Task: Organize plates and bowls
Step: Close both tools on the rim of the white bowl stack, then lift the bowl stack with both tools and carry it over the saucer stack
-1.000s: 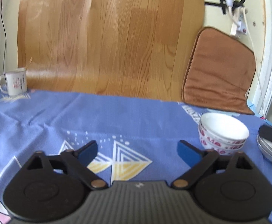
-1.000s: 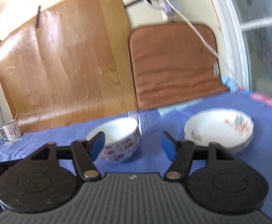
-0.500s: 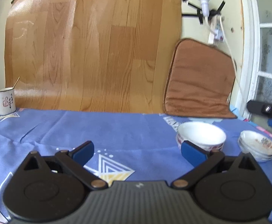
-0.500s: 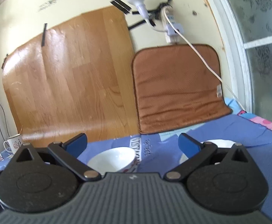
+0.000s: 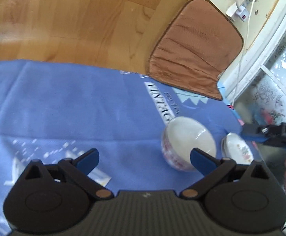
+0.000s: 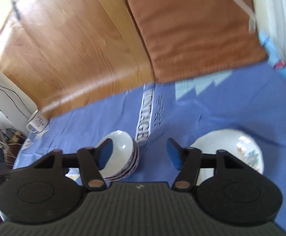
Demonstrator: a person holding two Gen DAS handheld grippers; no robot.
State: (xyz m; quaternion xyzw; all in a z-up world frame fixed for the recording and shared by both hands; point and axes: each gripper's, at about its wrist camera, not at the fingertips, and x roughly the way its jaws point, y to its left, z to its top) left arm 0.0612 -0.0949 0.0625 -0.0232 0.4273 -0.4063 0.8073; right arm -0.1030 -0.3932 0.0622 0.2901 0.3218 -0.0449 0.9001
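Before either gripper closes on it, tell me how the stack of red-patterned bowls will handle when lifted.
The stack of bowls looks like glazed ceramic, so probably slick on the pads and breakable if dropped. Several rims show nested, so a grip on the top bowl alone may leave the others behind on the blue cloth. Likely heavy for its size.

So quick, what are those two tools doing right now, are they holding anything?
Left tool: open, holding nothing.
Right tool: open, holding nothing; its jaws have just been closing, with only the tablecloth seen between them.

Bowl stack (image 6: 121, 157) part-hidden behind claw; mug (image 6: 37, 121) blurred.
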